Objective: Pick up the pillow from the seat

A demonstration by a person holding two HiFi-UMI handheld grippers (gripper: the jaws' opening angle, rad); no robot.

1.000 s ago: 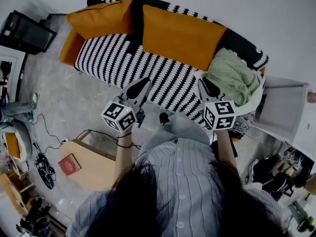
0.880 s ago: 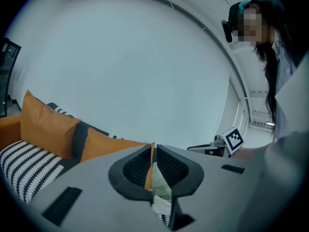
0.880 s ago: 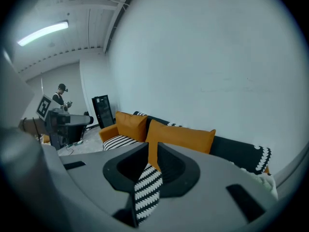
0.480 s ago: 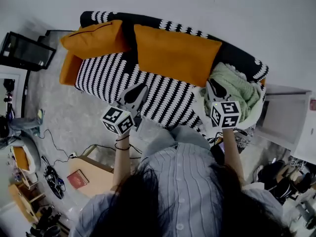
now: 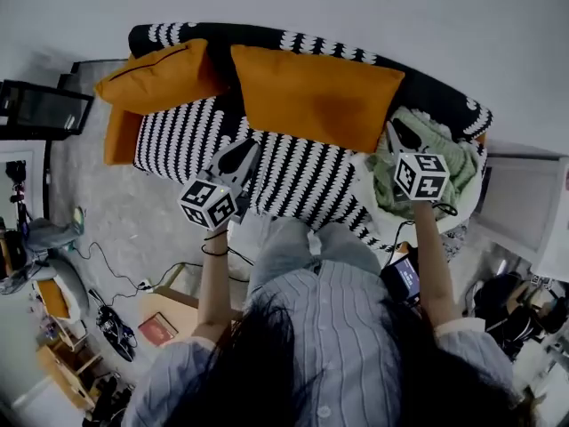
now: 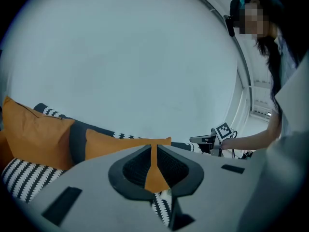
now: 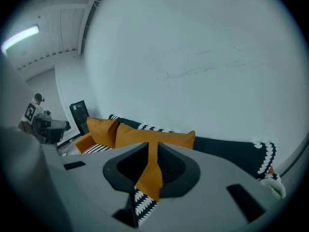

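- Nothing of the pick-up is showing as done: the large orange pillow [image 5: 316, 96] is lying untouched on the sofa [image 5: 182, 140], its lower edge on the striped seat and its back leaning on the backrest, at 12 o'clock from the person [image 5: 329, 327].
- A smaller orange pillow [image 5: 160, 76] is leaning at the sofa's far end, at 10 o'clock. Which of the 2 the task means I cannot tell, but both tools are aiming at the large one.
- The left hand-held gripper [image 5: 242, 157] is hovering over the striped seat at 11 o'clock, just in front of the large pillow's lower left edge and apart from it. Its jaws are pressed together and pinching nothing; the orange seen past them in its own view is the pillow beyond.
- The right hand-held gripper [image 5: 393, 134] is hanging at 1 o'clock, above the edge of a green blanket [image 5: 444, 154] and near the pillow's right-hand corner. Its jaws are likewise pressed together and carrying nothing.
- I am judging this as the approach stage, with the reach partly made.
- What is remaining: spreading the jaws, bringing them onto the pillow's 2 ends or its top edge, closing on the fabric, and lifting it clear of the seat.
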